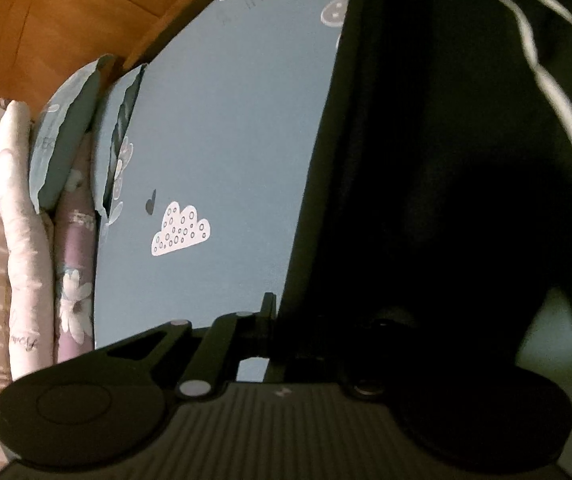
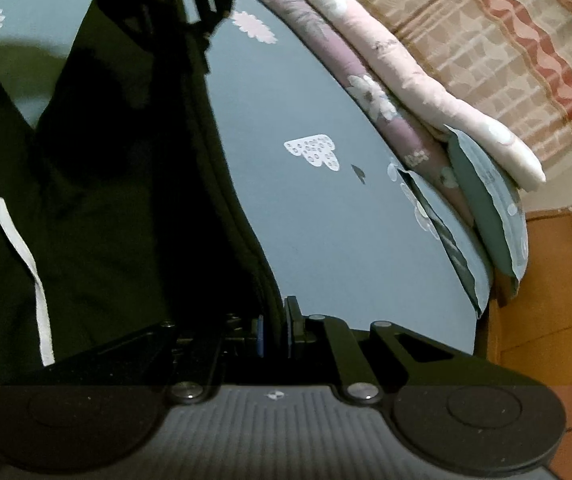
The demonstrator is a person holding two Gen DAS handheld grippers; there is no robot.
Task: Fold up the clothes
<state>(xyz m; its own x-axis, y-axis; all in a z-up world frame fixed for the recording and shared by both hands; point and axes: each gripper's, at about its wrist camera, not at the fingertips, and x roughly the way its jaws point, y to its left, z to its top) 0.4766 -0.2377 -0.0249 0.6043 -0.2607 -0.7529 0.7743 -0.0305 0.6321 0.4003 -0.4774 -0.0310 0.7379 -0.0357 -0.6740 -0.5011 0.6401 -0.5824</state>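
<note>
Left wrist view: the left gripper (image 1: 276,320) is clenched on the edge of a dark garment (image 1: 446,200), which fills the right half of the frame and hides the right finger. A white drawstring (image 1: 546,80) runs down the garment at upper right. Behind it lies a blue bedsheet (image 1: 214,140) printed with a white cloud (image 1: 182,230). Folded quilts (image 1: 30,240) stand along the left edge, with a wooden panel (image 1: 66,20) at upper left.

Right wrist view: the right gripper (image 2: 276,332) is closed, with the garment's edge (image 2: 126,200) pinched between its fingers at lower centre. The garment covers the left half of the frame, its drawstring (image 2: 34,276) at lower left. The left gripper (image 2: 202,4) appears at the top, also at the dark fabric. The blue sheet (image 2: 326,220) spreads right of centre; quilts (image 2: 426,92) and a patterned blanket (image 2: 506,40) sit at upper right.
</note>
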